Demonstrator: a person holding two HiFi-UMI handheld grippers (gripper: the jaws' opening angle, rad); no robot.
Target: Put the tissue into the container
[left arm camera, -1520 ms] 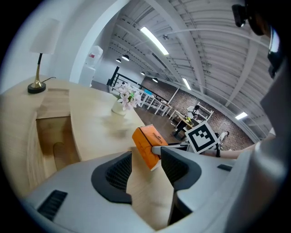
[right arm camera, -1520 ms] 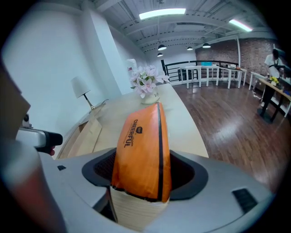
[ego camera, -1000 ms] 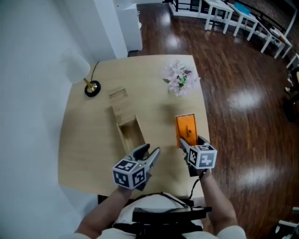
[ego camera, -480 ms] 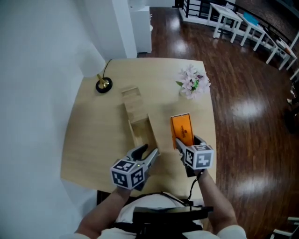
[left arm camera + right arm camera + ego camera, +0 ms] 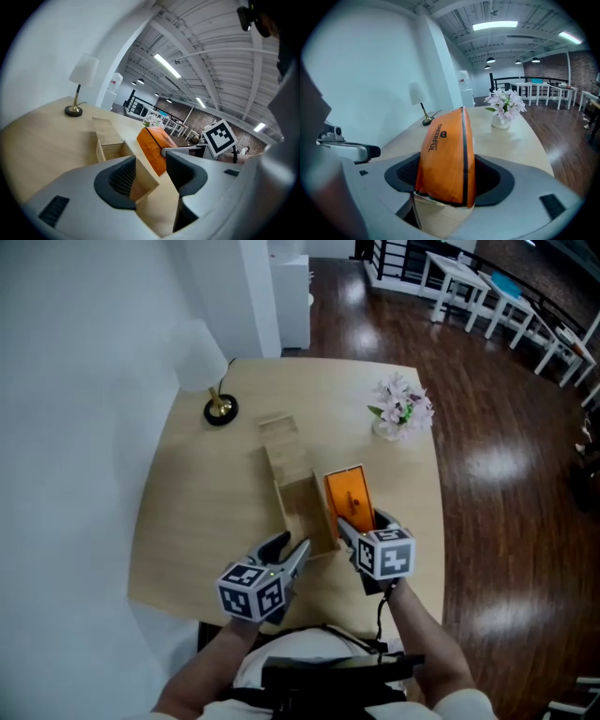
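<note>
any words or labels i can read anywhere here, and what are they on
"CHEERFUL": printed along the side of the orange tissue pack, seen in the right gripper view.
Small logo just above that word: too small to read.
Print on the same pack in the left gripper view: too blurred to read.
Marker cubes: black-and-white square patterns only, no words.
Nothing else carries readable text.
</note>
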